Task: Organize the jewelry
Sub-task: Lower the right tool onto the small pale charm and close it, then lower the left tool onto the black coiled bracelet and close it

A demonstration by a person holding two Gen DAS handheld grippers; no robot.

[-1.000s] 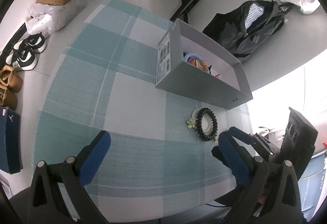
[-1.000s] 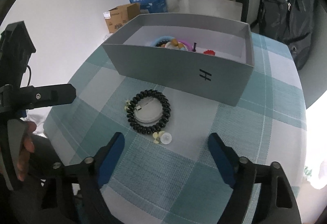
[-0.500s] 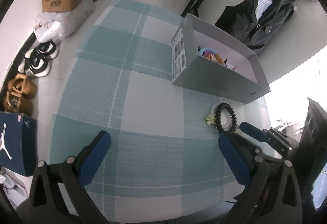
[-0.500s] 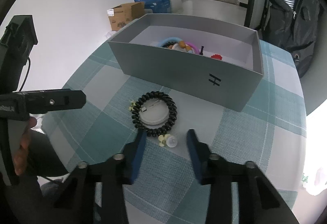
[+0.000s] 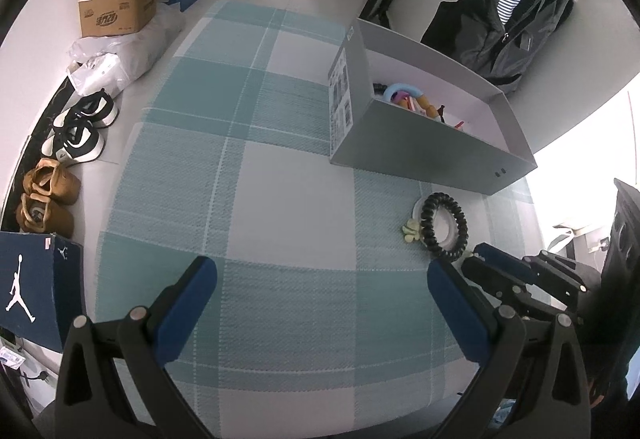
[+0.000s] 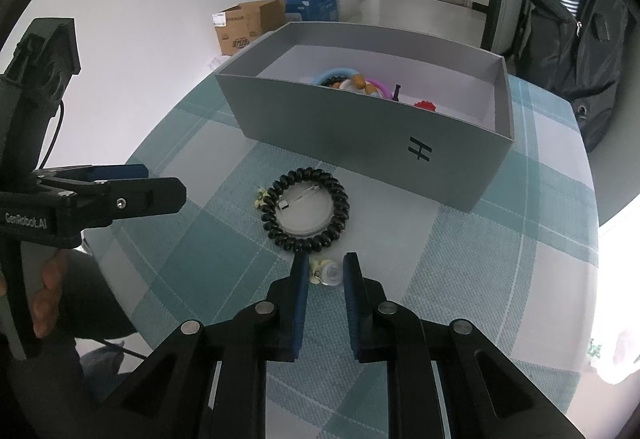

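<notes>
A grey open box (image 6: 360, 131) holds several colourful jewelry pieces (image 6: 352, 81); it also shows in the left wrist view (image 5: 432, 155). In front of it a black bead bracelet (image 6: 340, 199) lies around a white round badge (image 6: 306, 211). A small pale flower earring (image 6: 328, 273) lies just before it. My right gripper (image 6: 326, 271) has closed around the earring, its blue pads either side of it. My left gripper (image 5: 320, 291) is open and empty above the checked cloth, left of the bracelet (image 5: 444, 223).
A teal and white checked cloth (image 5: 240, 179) covers the table. Shoes (image 5: 76, 135) and cardboard boxes (image 5: 116, 3) sit on the floor at the left. A dark jacket (image 5: 508, 23) hangs behind the box.
My right gripper has gone from wide open to closed around the flower earring. The left gripper drew back and up, staying open.
</notes>
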